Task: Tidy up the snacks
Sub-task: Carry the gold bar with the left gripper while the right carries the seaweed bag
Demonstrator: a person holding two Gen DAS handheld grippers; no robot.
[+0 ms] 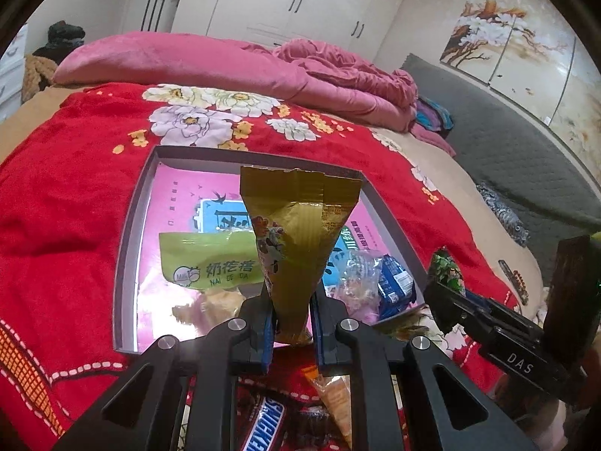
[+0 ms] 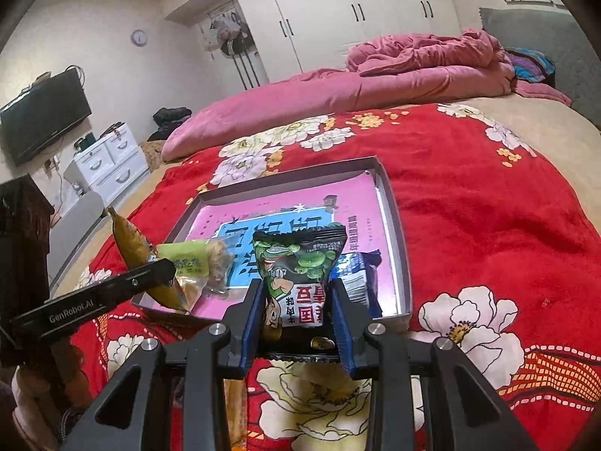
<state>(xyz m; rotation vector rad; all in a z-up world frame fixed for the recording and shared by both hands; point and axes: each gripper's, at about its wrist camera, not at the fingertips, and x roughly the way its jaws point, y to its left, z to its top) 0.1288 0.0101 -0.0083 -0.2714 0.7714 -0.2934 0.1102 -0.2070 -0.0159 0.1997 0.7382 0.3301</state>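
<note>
Two grippers each hold one snack above a red floral blanket (image 1: 71, 203) on which lies a shallow grey box (image 1: 127, 225) with a pink printed sheet inside. In the box we read "NAI GE DA" on a light-green packet (image 1: 210, 259); beside it lie a blue wrapped biscuit pack (image 1: 394, 285) and a clear-wrapped item we cannot identify. The left gripper (image 1: 291, 323) pinches a gold foil packet (image 1: 296, 233) by its lower end, over the box's near edge. The right gripper (image 2: 296, 312) clamps a black-and-green bean snack bag (image 2: 300, 274), its red characters inverted, at the box's near rim. Only the left view shows a Snickers bar (image 1: 266, 428) under the gripper and "DAS" on the other tool. Only the right view shows "GenRobot.AI" lettering, a wall television (image 2: 45, 116) and a white drawer cabinet (image 2: 109, 161).
</note>
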